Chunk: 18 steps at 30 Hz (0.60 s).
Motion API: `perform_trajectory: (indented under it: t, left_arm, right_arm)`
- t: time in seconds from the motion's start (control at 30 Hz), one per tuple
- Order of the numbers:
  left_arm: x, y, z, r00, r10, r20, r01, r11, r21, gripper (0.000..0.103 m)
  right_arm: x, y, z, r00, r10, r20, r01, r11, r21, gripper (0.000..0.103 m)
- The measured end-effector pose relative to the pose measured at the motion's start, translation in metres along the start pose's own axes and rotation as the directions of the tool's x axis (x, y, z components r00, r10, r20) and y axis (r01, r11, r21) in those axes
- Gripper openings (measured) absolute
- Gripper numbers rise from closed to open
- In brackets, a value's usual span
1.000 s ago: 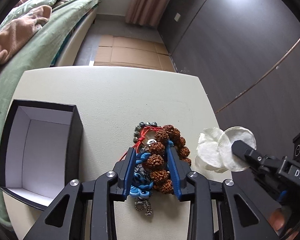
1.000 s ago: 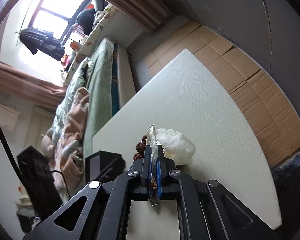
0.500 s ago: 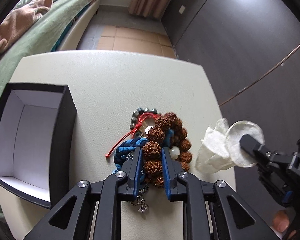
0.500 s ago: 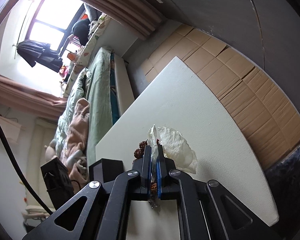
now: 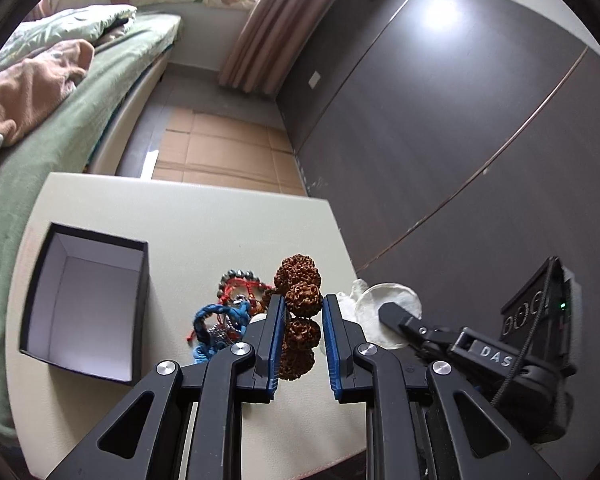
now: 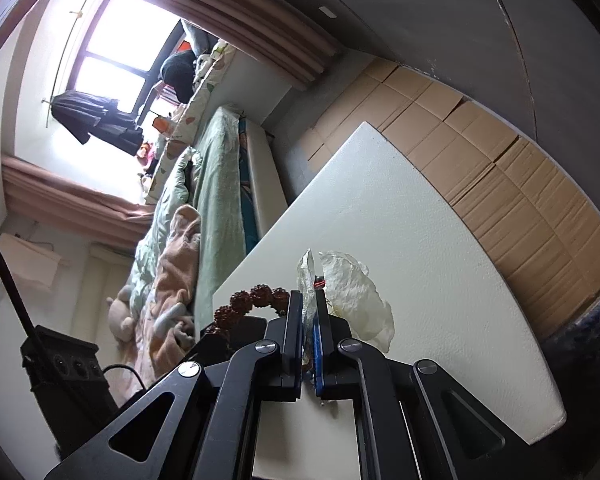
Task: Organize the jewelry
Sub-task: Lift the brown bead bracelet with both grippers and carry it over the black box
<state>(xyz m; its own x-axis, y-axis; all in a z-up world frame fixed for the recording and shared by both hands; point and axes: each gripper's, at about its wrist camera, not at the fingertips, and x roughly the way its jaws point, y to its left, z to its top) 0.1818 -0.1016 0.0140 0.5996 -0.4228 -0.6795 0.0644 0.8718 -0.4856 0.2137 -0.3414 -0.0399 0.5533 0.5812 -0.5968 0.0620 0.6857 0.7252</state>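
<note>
While the right tongs pinch a clear bag, the left tongs, just narrowed onto the brown bead bracelet, hold it above the tabletop; next, carry it to the open box.

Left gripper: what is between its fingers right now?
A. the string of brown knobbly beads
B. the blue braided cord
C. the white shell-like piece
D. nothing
A: the left gripper is clamped on the brown bead string, which hangs from it above the table.
</note>
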Motion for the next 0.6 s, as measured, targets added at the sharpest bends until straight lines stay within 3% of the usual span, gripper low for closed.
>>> perform_trajectory:
  t: [0.13,0.33,0.6]
  left_arm:
    - [-0.025,0.006,0.014,0.999,0.005,0.046,-0.005,1.000,-0.010,0.020]
    - [-0.069,0.031,0.031,0.990,0.073,0.120,-0.070,0.997,-0.025,0.020]
    - [-0.100,0.069,0.041,0.976,0.163,0.145,-0.155,0.986,-0.068,0.020]
  right_arm:
    - [-0.001,0.014,-0.007,0.999,0.045,0.004,-0.044,0.998,-0.044,0.006]
    - [0.004,0.043,-0.018,0.992,0.128,-0.007,-0.128,0.986,-0.103,0.006]
    - [0.039,0.094,-0.038,0.969,0.233,-0.078,-0.243,0.955,-0.167,0.006]
